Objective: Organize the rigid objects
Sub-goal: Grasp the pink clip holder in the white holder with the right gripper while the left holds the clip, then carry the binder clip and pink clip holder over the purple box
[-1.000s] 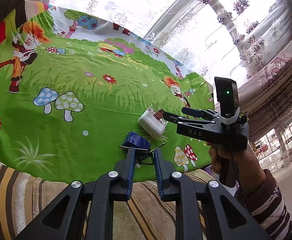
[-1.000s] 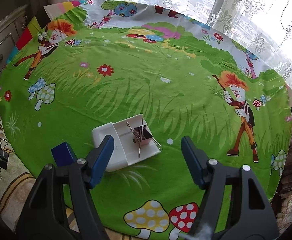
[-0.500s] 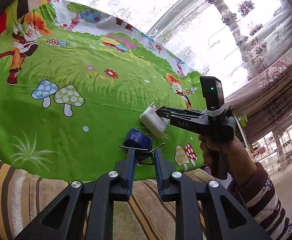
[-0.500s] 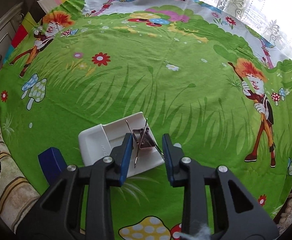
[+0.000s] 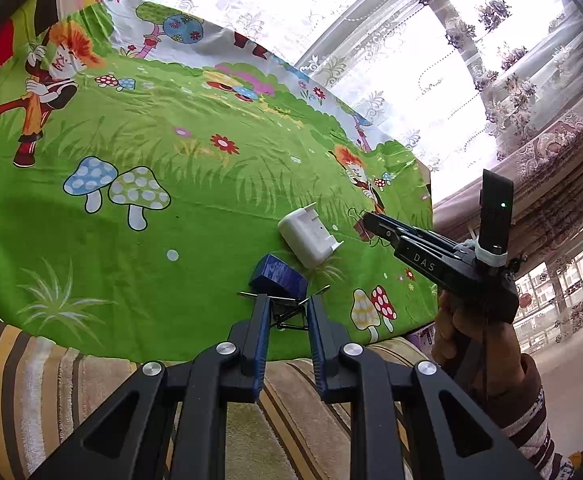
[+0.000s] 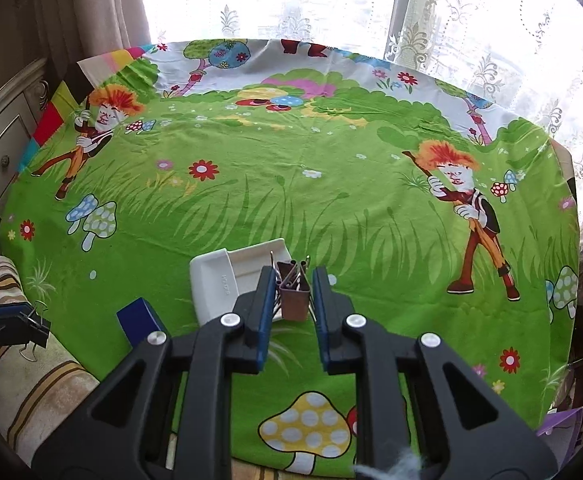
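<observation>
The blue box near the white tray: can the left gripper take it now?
Probably not. The left gripper is already shut on a black binder clip, so its jaws are occupied, though the blue box lies uncovered just ahead of it.

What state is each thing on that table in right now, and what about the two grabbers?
Left gripper: shut on a black binder clip.
Right gripper: shut on a brown binder clip, just closed, lifted off the tray.
White tray: lying flat, open side up.
Blue box: resting on the tablecloth, beside the tray.
</observation>
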{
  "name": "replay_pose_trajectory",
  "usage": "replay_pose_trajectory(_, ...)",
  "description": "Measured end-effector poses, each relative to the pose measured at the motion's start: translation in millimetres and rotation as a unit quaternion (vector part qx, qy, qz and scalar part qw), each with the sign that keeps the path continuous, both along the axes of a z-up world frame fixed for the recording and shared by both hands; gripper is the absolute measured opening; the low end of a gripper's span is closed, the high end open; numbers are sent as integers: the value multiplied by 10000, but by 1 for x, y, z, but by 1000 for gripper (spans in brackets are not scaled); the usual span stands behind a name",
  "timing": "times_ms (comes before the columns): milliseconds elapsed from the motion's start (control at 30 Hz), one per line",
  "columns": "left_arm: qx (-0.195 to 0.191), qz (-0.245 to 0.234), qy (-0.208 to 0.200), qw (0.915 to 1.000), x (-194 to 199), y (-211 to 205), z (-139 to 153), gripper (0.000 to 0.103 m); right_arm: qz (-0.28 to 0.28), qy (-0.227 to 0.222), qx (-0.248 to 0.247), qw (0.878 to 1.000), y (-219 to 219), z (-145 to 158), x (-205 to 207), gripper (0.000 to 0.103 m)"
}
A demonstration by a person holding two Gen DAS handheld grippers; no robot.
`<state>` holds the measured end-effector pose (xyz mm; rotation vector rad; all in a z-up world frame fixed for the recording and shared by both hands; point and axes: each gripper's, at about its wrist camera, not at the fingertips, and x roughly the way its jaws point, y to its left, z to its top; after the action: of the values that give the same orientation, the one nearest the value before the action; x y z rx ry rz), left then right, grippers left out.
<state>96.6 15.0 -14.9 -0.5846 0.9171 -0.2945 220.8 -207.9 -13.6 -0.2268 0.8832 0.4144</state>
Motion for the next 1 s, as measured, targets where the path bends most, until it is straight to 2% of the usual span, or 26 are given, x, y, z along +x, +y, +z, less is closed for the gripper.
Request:
replay_pose_trajectory(367,201,48,-48,9998,-3,-6,5,20,-462,-444,168,9978,-31,29,-70,22)
replay_pose_trajectory(633,152,76,-52,9998,-15,-13,12,20,-716,-485,297,9958,-55,37,-104,22)
replay_pose_trajectory(767,282,85,-108,9995,-23,-22,21,20,-743,-457,403,9954,-64,38,-116,22)
replay_pose_trajectory(1000,410,-201,-186,9988,-35,-54,34,20,-698,-486,623,9944,-77,43,-139,22)
